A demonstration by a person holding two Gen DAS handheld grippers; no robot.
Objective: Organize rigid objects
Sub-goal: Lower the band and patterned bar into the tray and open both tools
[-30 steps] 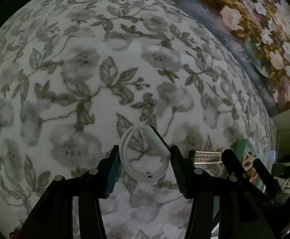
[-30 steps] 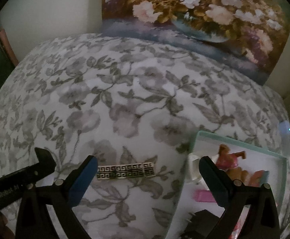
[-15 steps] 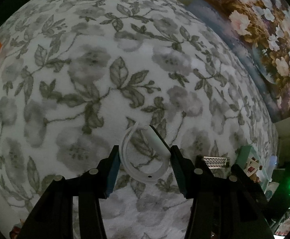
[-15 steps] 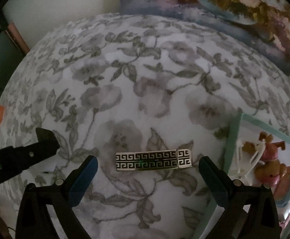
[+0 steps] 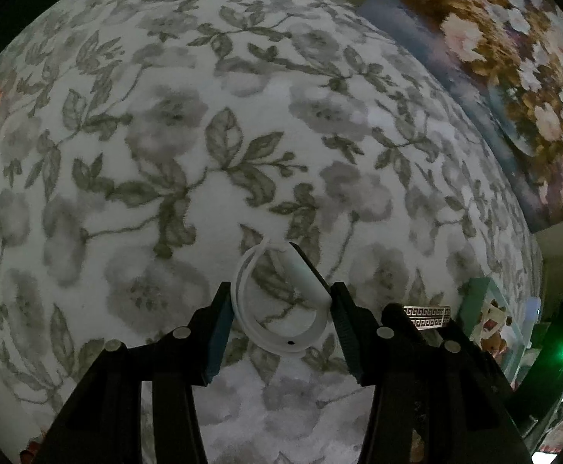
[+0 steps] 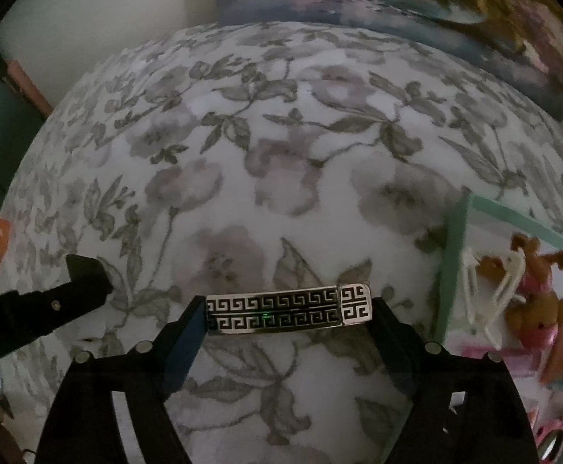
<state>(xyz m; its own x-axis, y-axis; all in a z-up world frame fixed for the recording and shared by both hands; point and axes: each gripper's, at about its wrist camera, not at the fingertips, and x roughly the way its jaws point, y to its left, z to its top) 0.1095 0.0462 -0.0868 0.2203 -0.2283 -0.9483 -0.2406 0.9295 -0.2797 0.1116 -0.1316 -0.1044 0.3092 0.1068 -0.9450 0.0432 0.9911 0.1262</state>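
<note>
My right gripper [image 6: 287, 315] is closing on the metal key-pattern bar [image 6: 288, 311], left of the teal tray [image 6: 451, 266]. Left gripper [image 5: 281, 309] clamps a white ring [image 5: 277, 332]. Next: lift, carry to tray.

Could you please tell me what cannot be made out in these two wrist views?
- Left wrist view: whether the left gripper presses the white band; its edges meet the pads.
- Right wrist view: whether the closing right gripper touches the patterned bar.
- Right wrist view: the teal tray contents, blurred and cut off.
</note>
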